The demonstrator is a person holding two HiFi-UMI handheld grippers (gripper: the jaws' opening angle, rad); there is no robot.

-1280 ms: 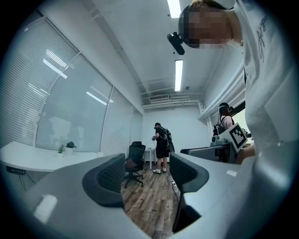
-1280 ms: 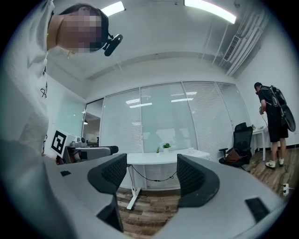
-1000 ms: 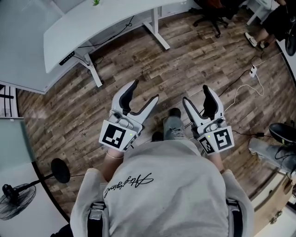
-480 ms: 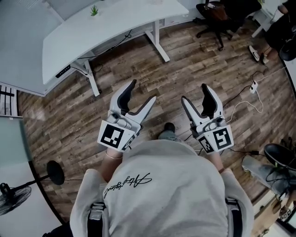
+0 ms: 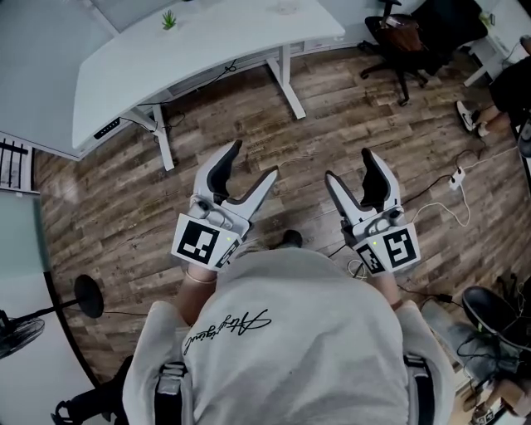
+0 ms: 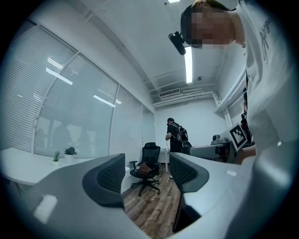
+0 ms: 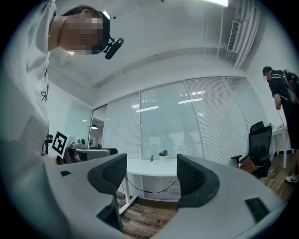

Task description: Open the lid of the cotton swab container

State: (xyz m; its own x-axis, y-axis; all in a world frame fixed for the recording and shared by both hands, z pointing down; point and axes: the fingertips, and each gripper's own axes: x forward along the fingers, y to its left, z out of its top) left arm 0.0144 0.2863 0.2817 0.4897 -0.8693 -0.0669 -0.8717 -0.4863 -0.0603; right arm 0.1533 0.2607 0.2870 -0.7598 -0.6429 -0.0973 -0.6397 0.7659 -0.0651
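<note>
Well, in the head view a person in a grey sweatshirt (image 5: 282, 332) stands on a wood-plank floor (image 5: 124, 199) and holds out the left gripper (image 5: 255, 159) and the right gripper (image 5: 348, 164). Each has its jaws spread wide with nothing between them. A white desk (image 5: 207, 50) with a small plant (image 5: 169, 18) lies ahead to the left, a black office chair (image 5: 397, 37) ahead to the right, and a white power strip (image 5: 455, 176) lies on the floor near the right gripper. In the left gripper view the jaws stand well apart and empty — through the gap show the floor and the office chair, with a dark-clothed person (image 6: 175, 137) standing beyond. In the right gripper view the jaws are likewise apart and hold nothing — between them sits the white desk, a cable (image 7: 154, 188) drooping beneath it and a glass wall (image 7: 173, 121) behind. The cotton swab container shows in none of the views.
</note>
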